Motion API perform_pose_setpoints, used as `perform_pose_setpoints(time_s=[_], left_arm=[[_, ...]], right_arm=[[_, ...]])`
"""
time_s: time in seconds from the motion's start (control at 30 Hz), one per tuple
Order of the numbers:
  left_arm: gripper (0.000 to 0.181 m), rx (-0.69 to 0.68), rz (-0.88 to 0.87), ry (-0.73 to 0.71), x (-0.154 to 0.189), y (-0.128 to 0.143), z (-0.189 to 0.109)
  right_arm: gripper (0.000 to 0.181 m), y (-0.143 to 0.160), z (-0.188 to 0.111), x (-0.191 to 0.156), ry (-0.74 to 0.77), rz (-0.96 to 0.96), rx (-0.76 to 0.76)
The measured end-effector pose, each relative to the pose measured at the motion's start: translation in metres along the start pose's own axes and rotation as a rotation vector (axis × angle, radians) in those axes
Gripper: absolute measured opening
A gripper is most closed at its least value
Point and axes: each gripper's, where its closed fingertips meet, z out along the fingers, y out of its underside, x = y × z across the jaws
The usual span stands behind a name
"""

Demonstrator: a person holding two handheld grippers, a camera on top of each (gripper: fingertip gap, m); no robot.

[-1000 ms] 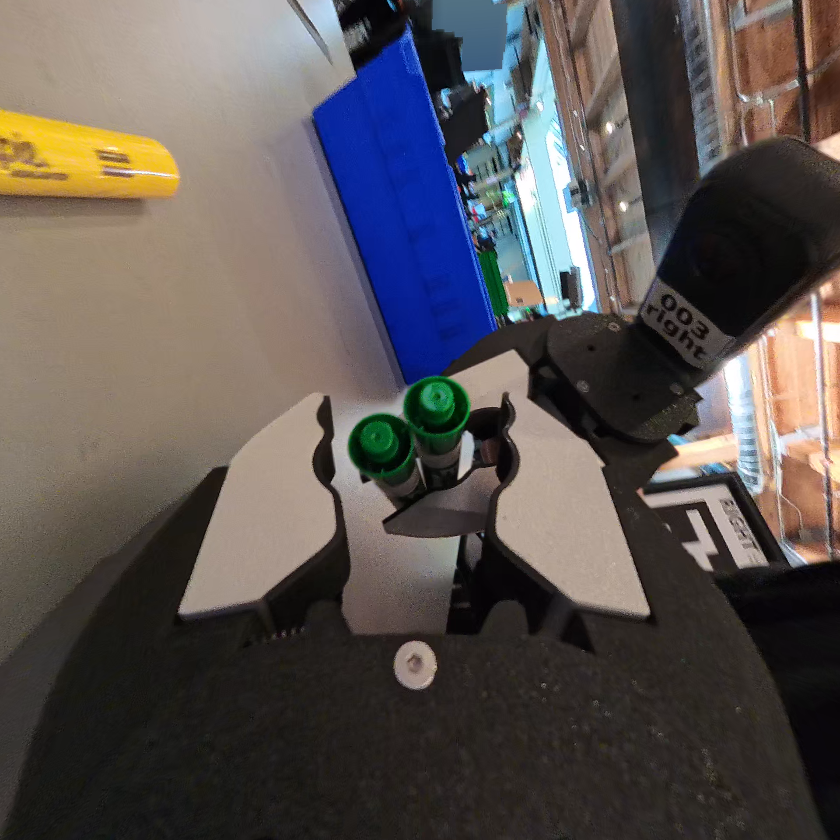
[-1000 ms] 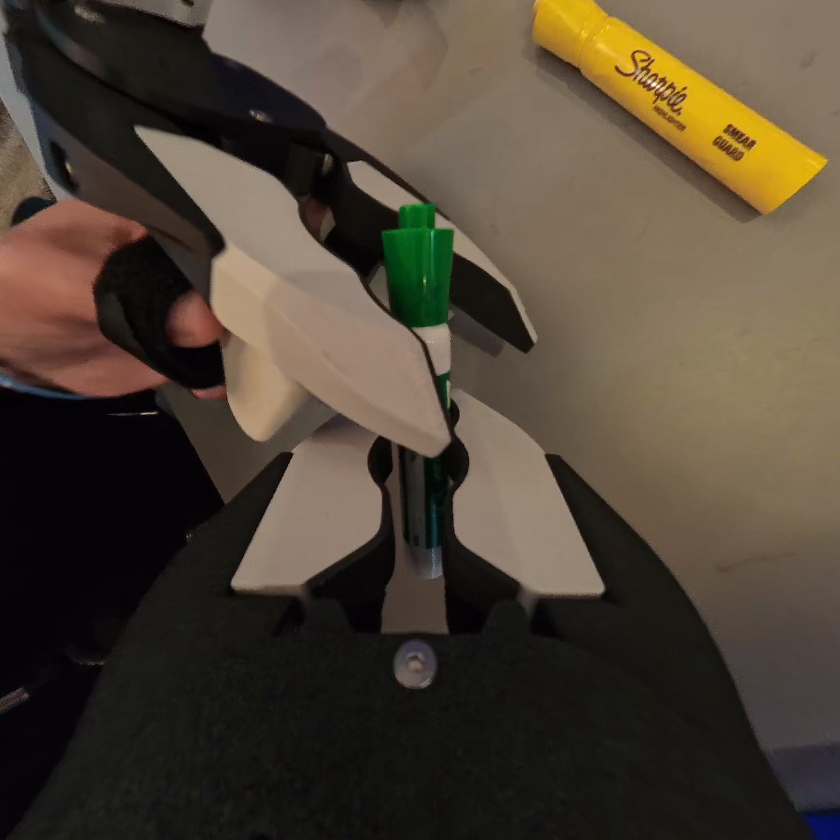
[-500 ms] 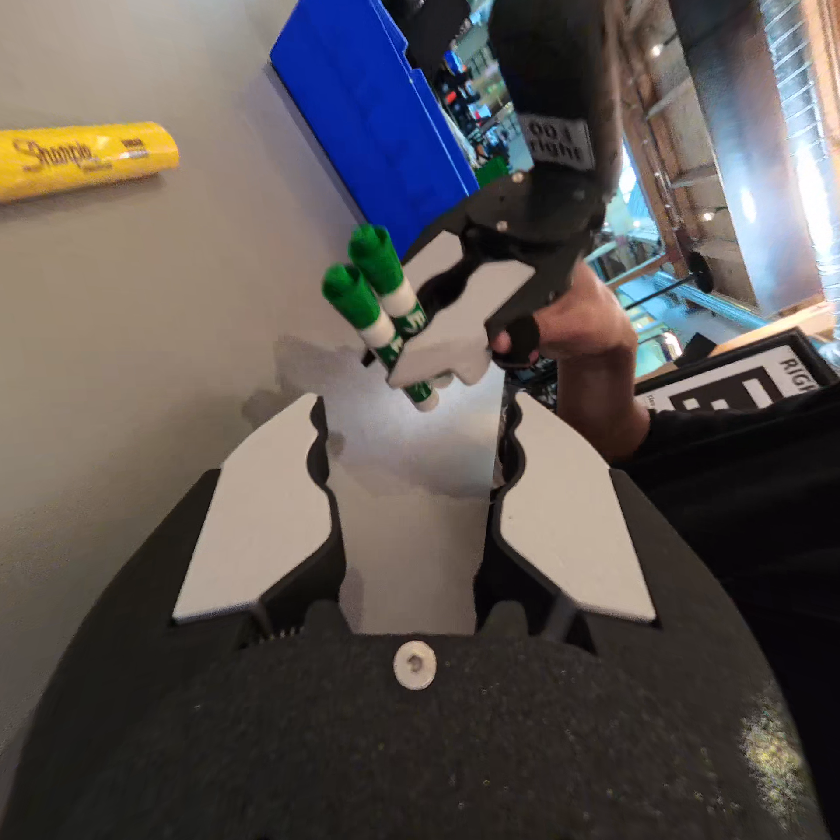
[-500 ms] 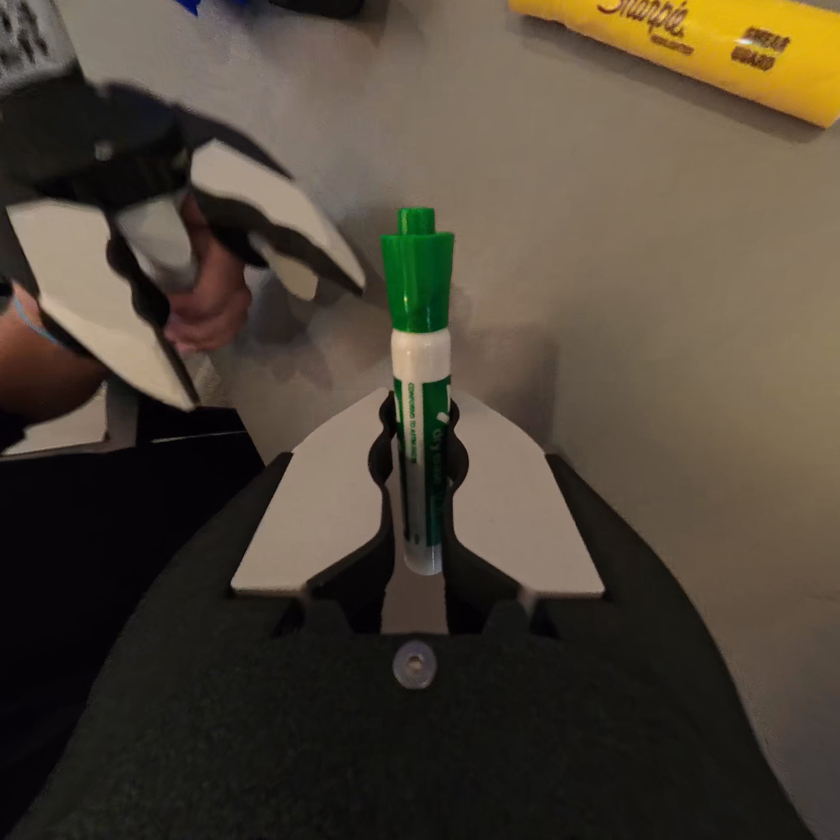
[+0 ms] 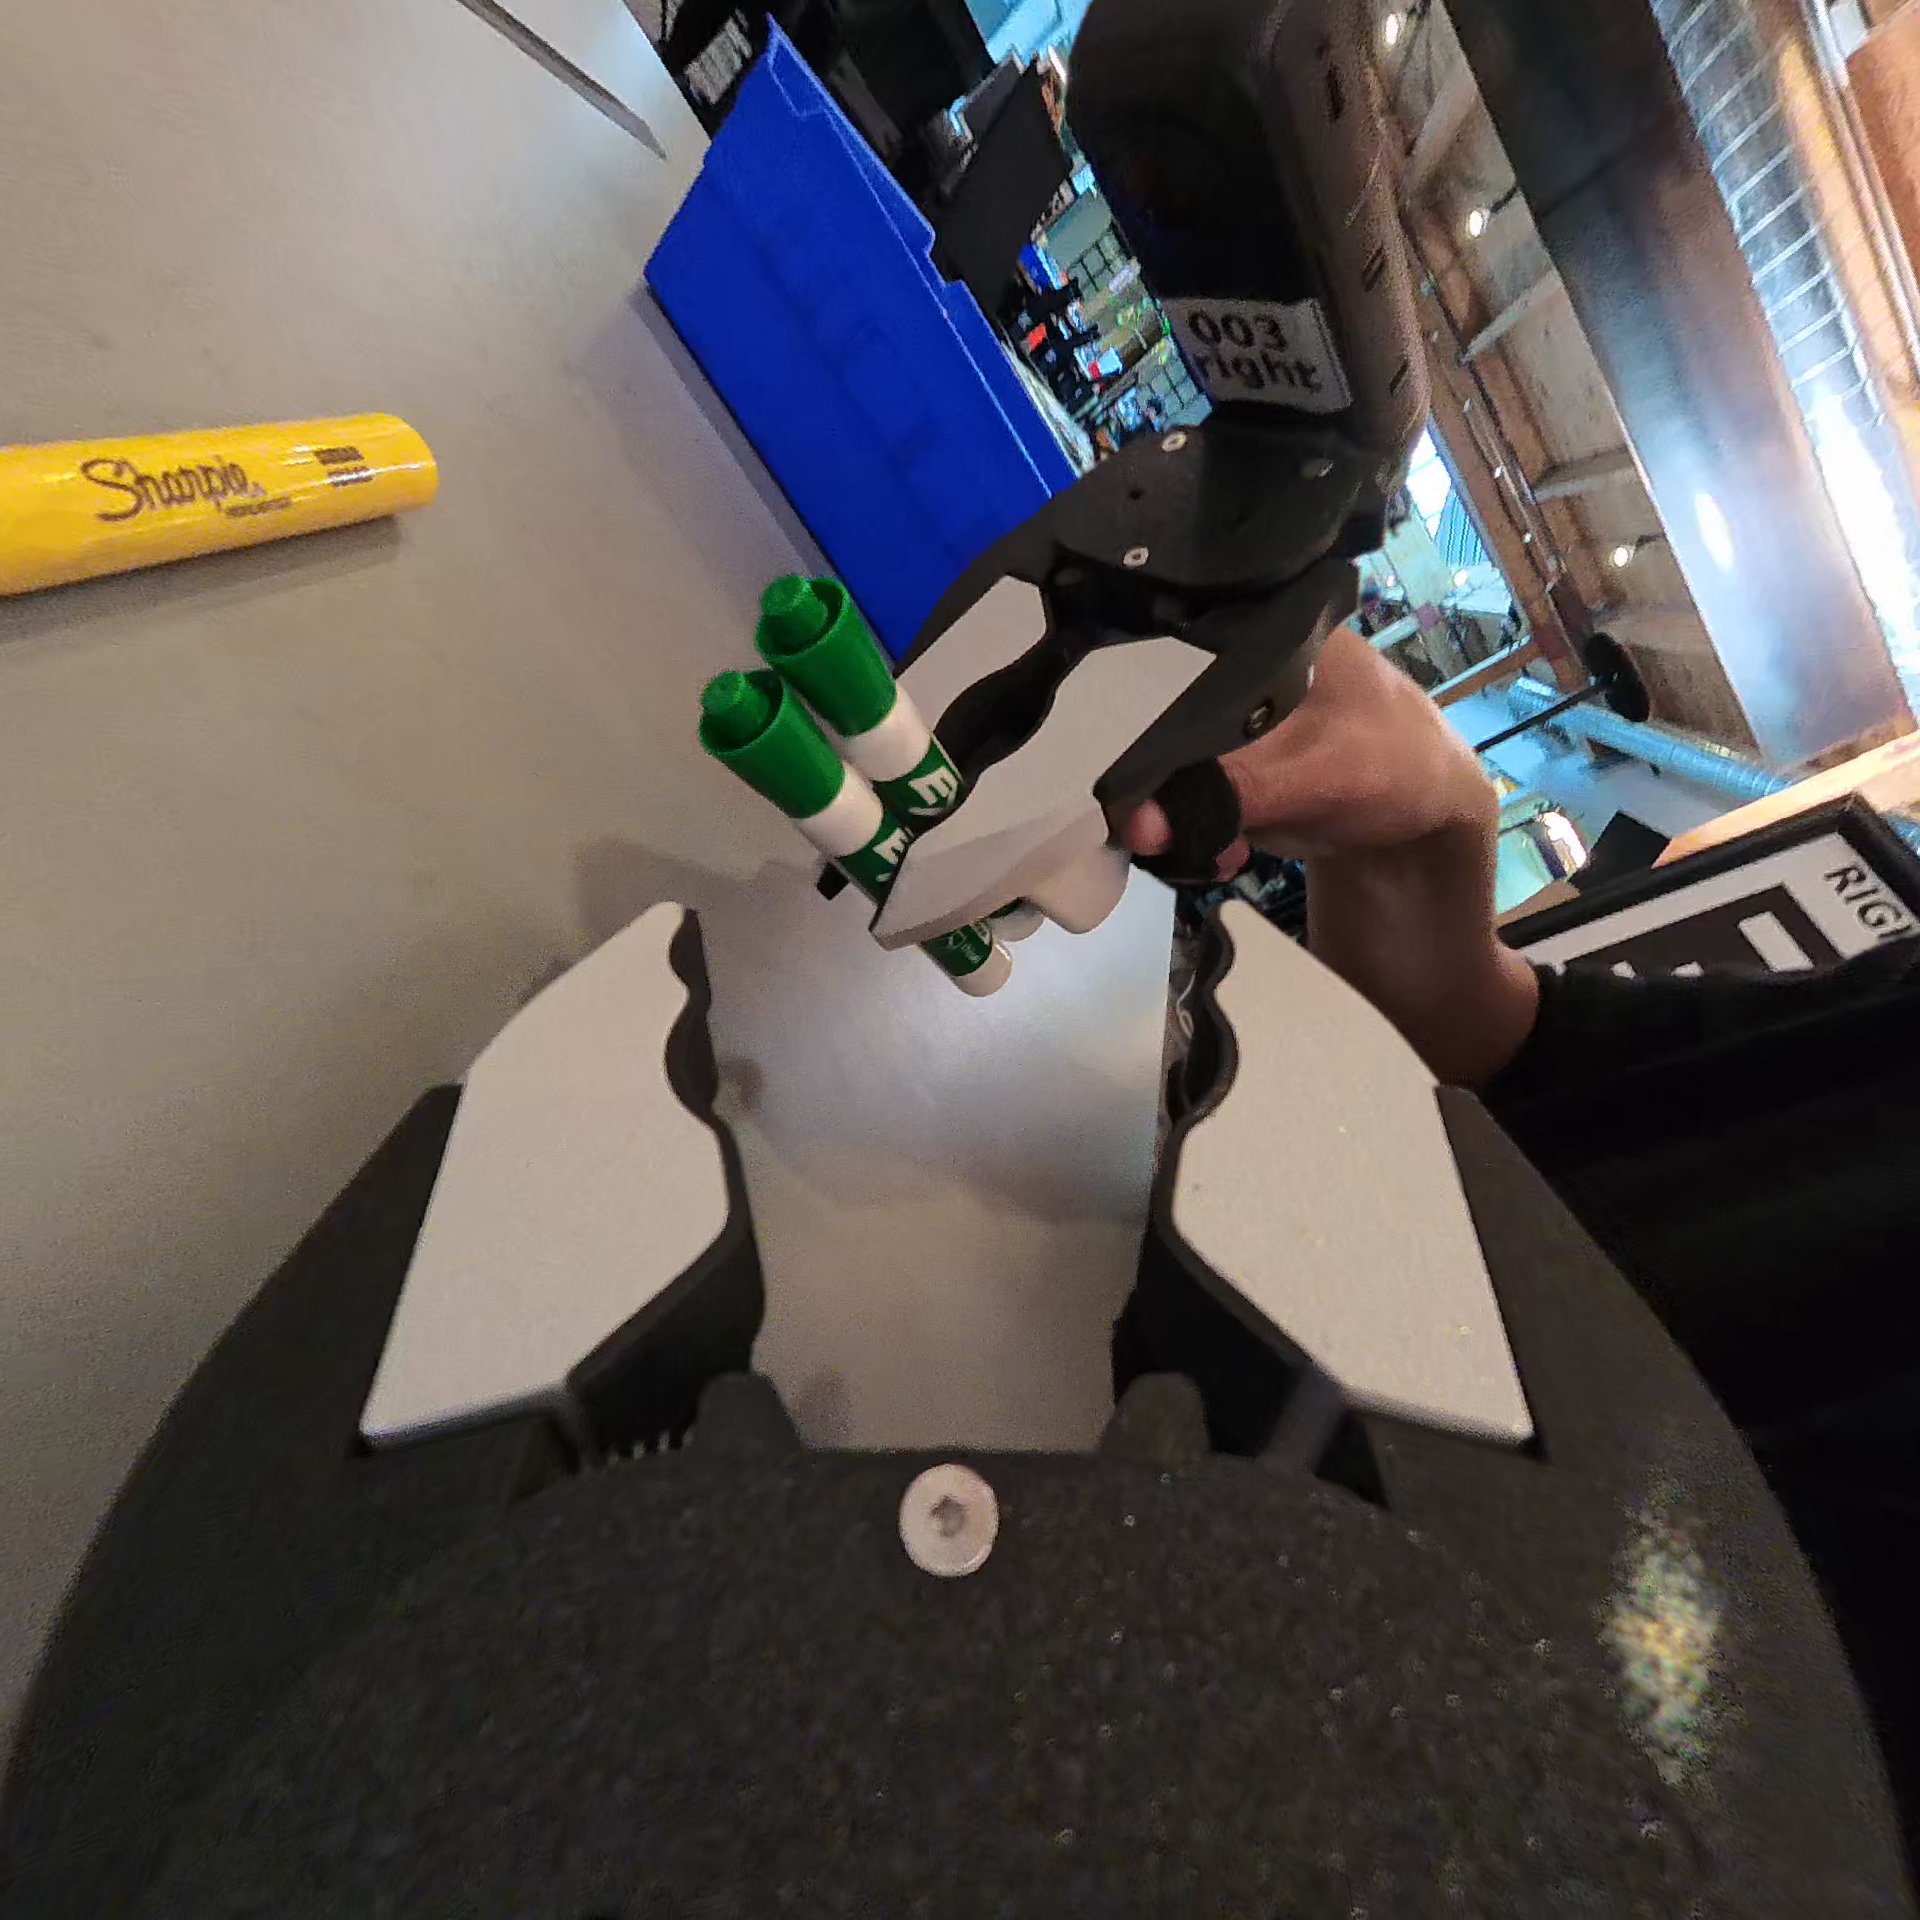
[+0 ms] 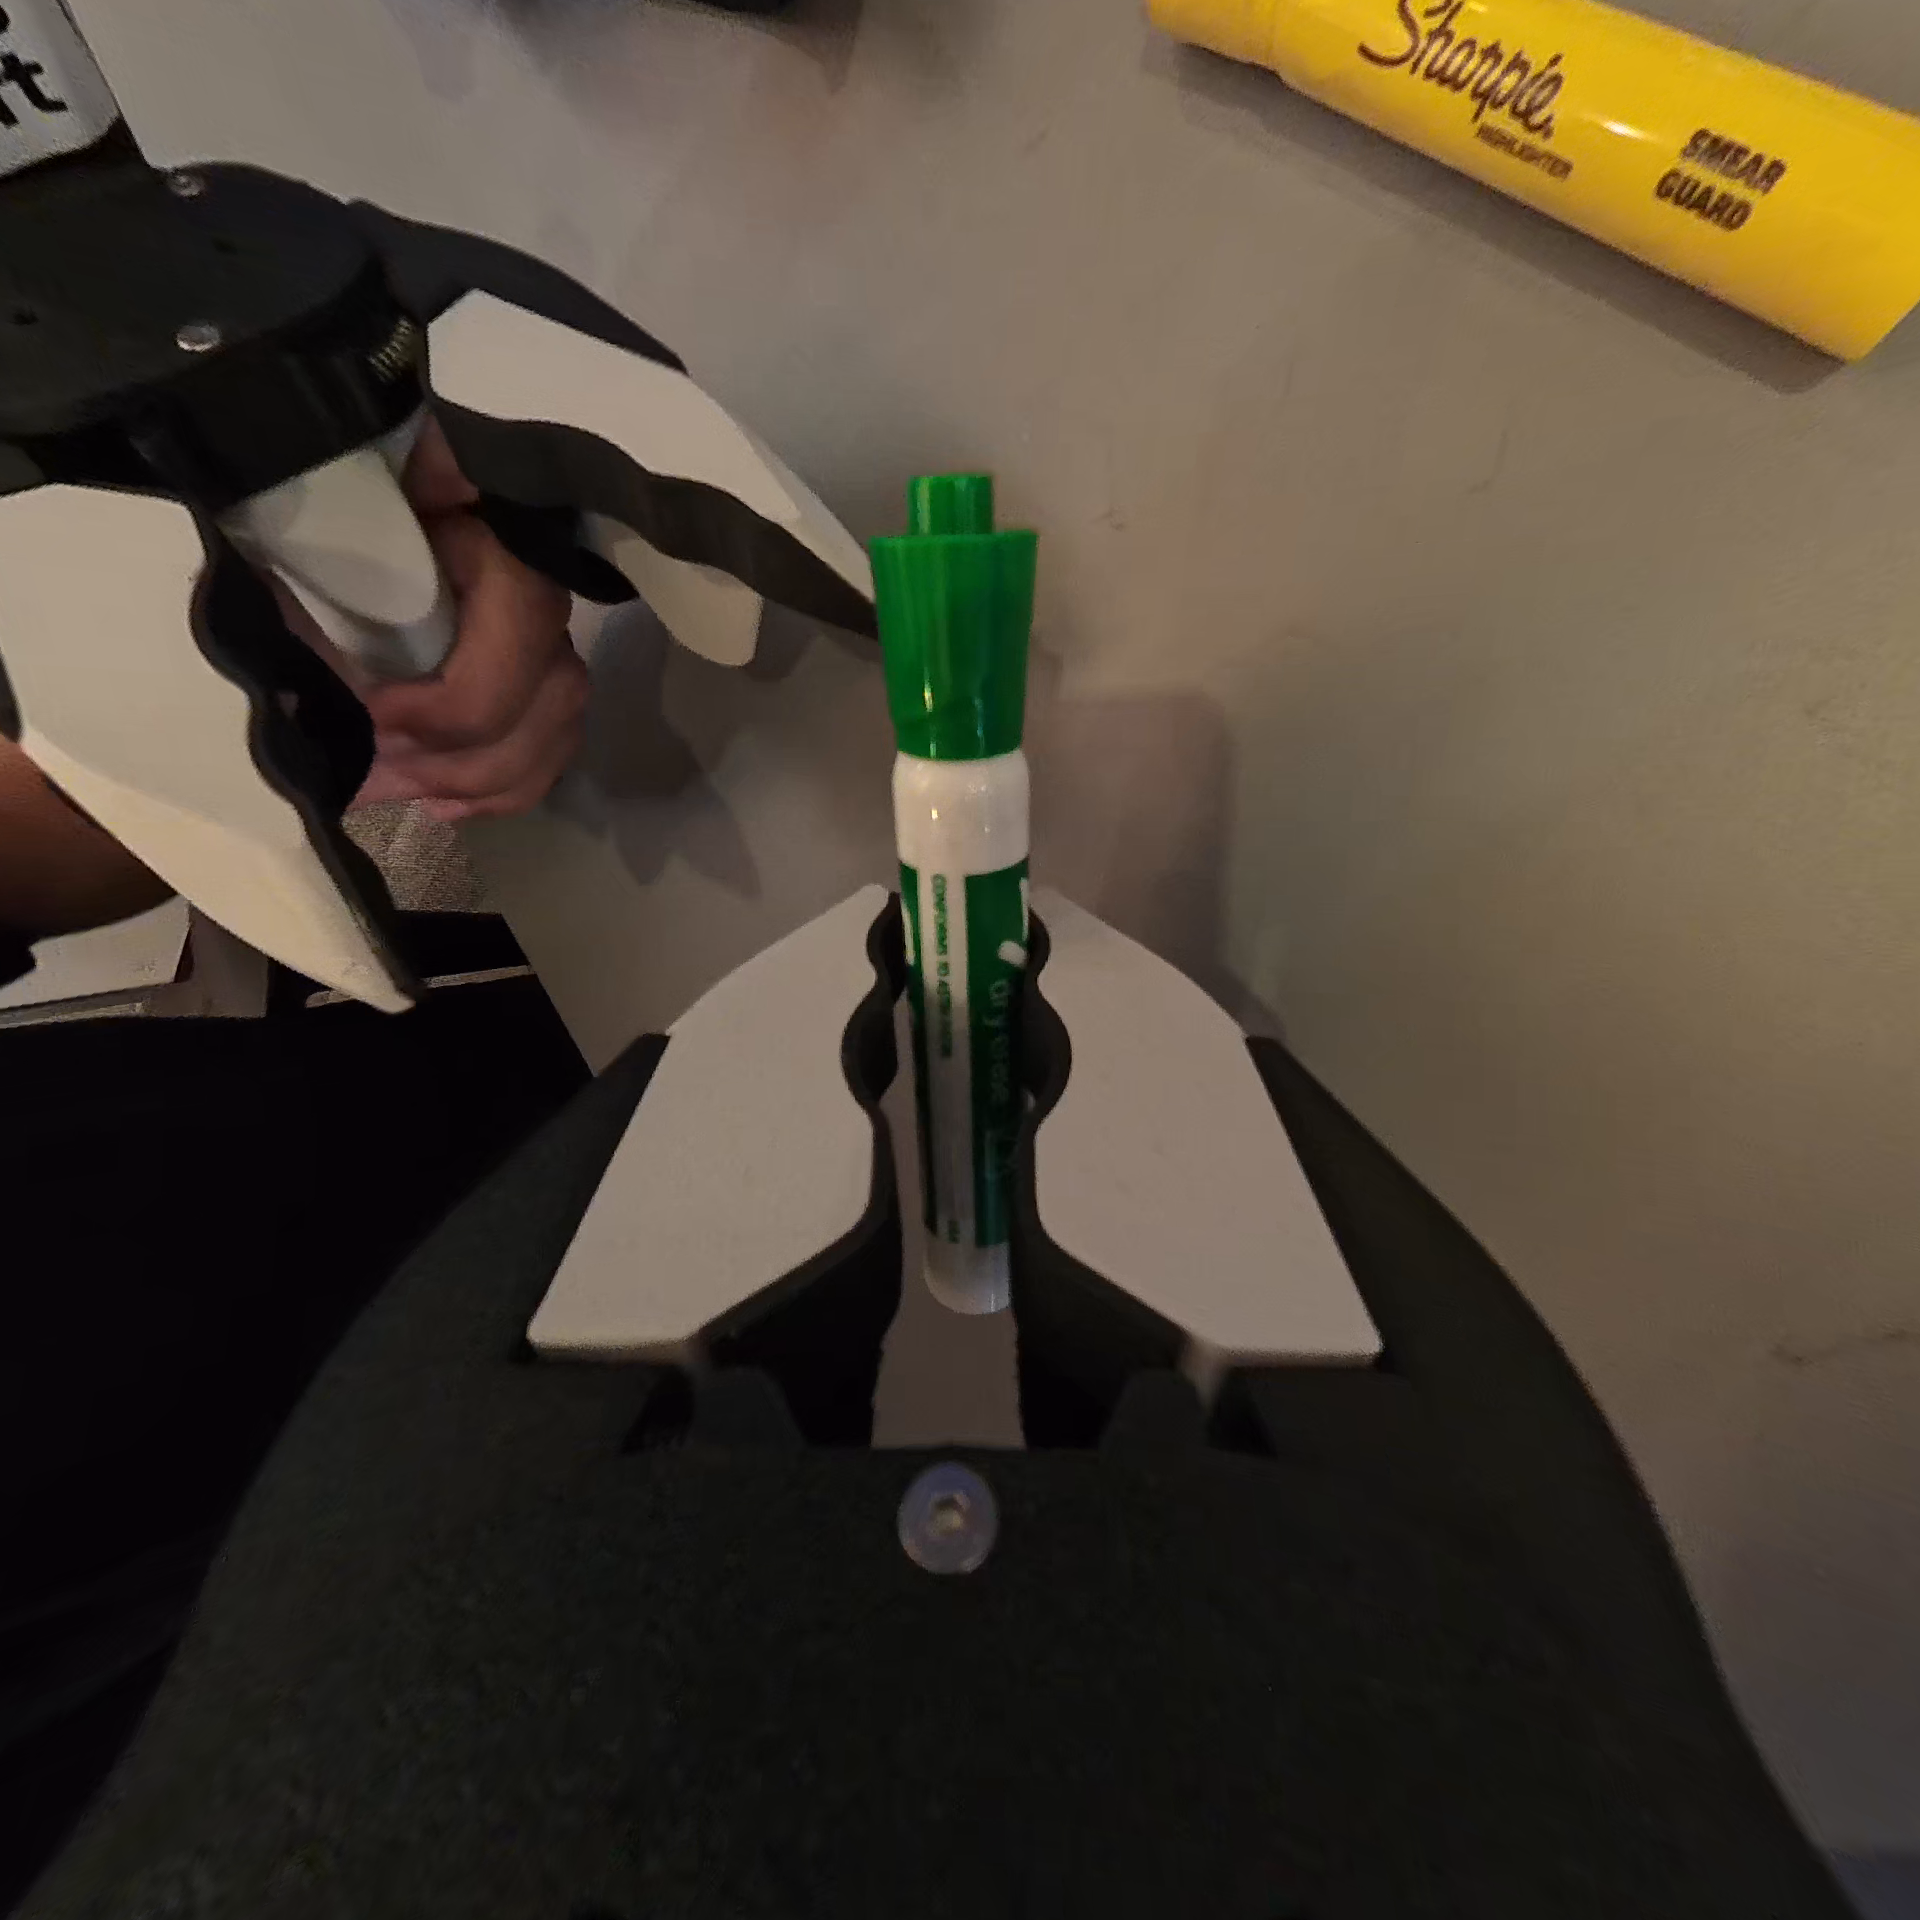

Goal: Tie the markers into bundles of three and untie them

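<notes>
The green markers (image 5: 831, 748) are up off the grey surface (image 5: 260, 831), pinched together in the right tongs (image 6: 961, 997). From the left wrist view two of them show side by side, green caps pointing up and away, white barrels gripped low down between the pressed-in fingers. From the right wrist view they line up, so only one barrel (image 6: 961, 935) shows in full with a second cap tip peeking out behind it. I can't make out any tie or band around them.

The left tongs (image 5: 951, 997) are spread wide and hold nothing; bare surface shows between the fingers (image 5: 582, 1174). In the right wrist view the left tongs (image 6: 603, 790) hang just to the left of the markers, one fingertip close to the green cap, whether touching I cannot tell. A hand (image 6: 468, 717) grips the handle there, and another hand (image 5: 1340, 769) holds the right tool.

A yellow highlighter (image 5: 208, 499) lies flat on the surface, well apart from the markers. A blue bin (image 5: 831, 343) stands at the far edge of the surface.
</notes>
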Motion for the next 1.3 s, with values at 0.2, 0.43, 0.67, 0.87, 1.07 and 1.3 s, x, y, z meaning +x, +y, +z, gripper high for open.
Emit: perform_pose_setpoints(time_s=[0.2, 0.43, 0.67, 0.87, 1.07, 1.3], left_arm=[[0.077, -0.289, 0.307, 0.030, 0.001, -0.001, -0.005], [0.077, -0.831, 0.801, -0.002, -0.029, 0.004, -0.013], [0.068, -0.828, 1.017, 0.061, -0.030, -0.004, 0.014], [0.065, -0.833, 1.286, -0.084, -0.042, -0.007, 0.015], [0.066, -0.889, 1.424, -0.145, -0.042, -0.008, 0.016], [0.059, -0.953, 1.567, -0.208, -0.043, -0.007, 0.021]], right_arm=[[0.019, 0.005, 0.002, -0.001, 0.010, -0.025, -0.041], [0.019, 0.013, 0.000, -0.009, 0.018, -0.155, -0.194], [0.023, 0.010, -0.017, -0.009, -0.001, -0.197, -0.292], [0.022, 0.014, -0.027, -0.014, -0.086, -0.168, -0.375], [0.019, 0.010, -0.024, -0.025, -0.163, -0.152, -0.392], [0.018, 0.005, -0.016, -0.031, -0.232, -0.118, -0.368]])
